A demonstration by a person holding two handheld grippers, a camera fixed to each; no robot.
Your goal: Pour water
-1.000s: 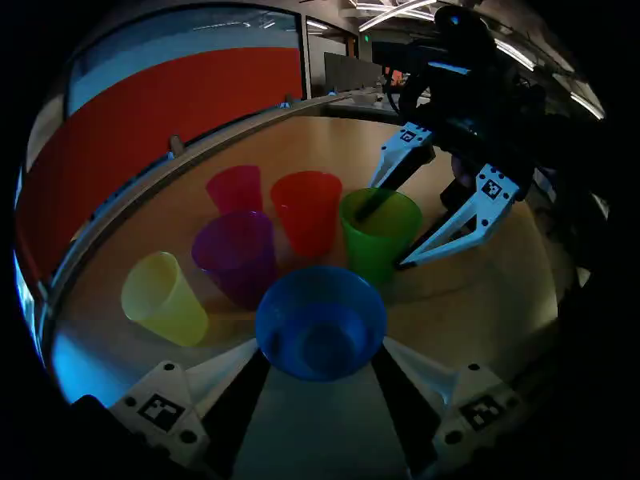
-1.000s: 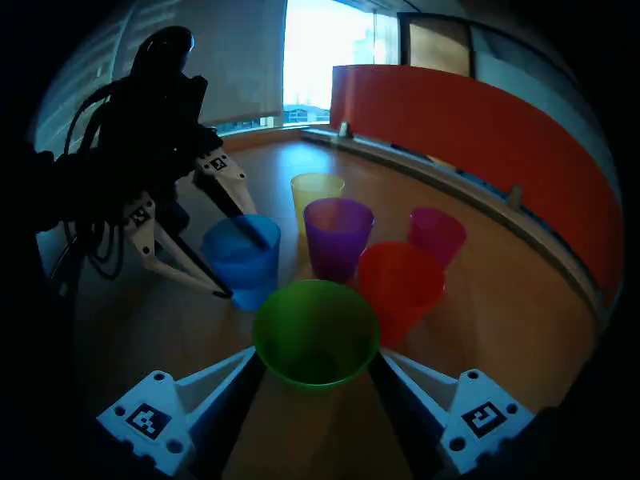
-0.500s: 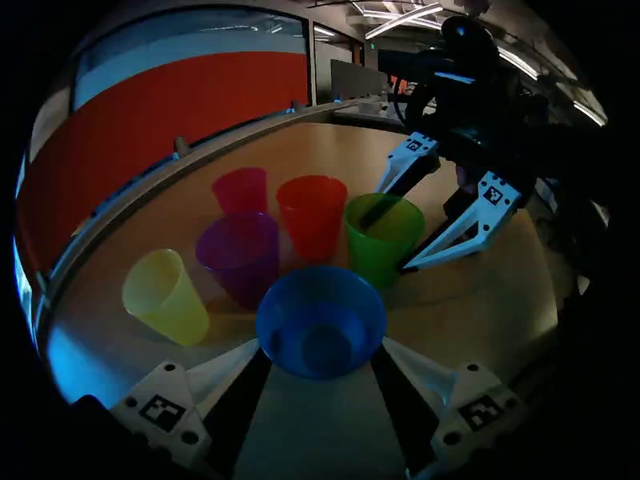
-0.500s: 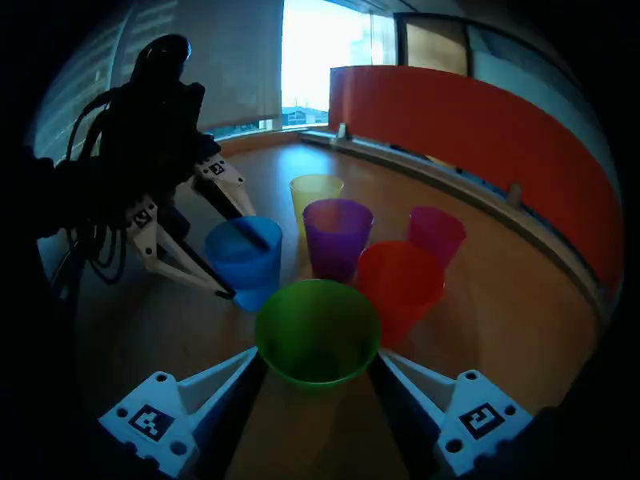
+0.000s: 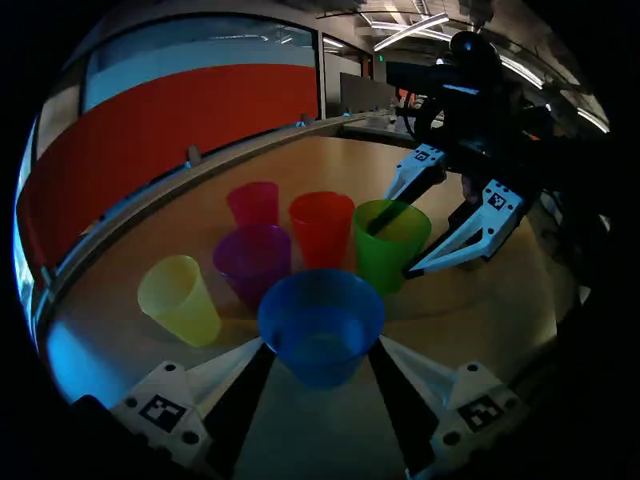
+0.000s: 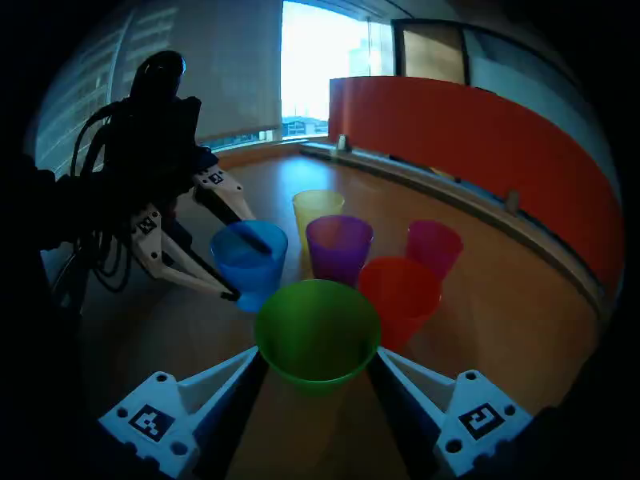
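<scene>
The left gripper's (image 5: 320, 344) fingers (image 5: 228, 376) press on either side of the blue cup (image 5: 320, 320), which seems to hold a little water. The right gripper (image 6: 318, 356) clasps the green cup (image 6: 318, 328) the same way, and that cup looks empty. Purple (image 5: 252, 256), red (image 5: 322, 224), yellow (image 5: 180, 300) and pink (image 5: 254, 204) cups crowd close behind on the counter (image 5: 480, 320). The thin plastic could buckle or slip under the squeeze. A tilt with the rims misaligned would likely spill water or knock over a neighbouring cup.
</scene>
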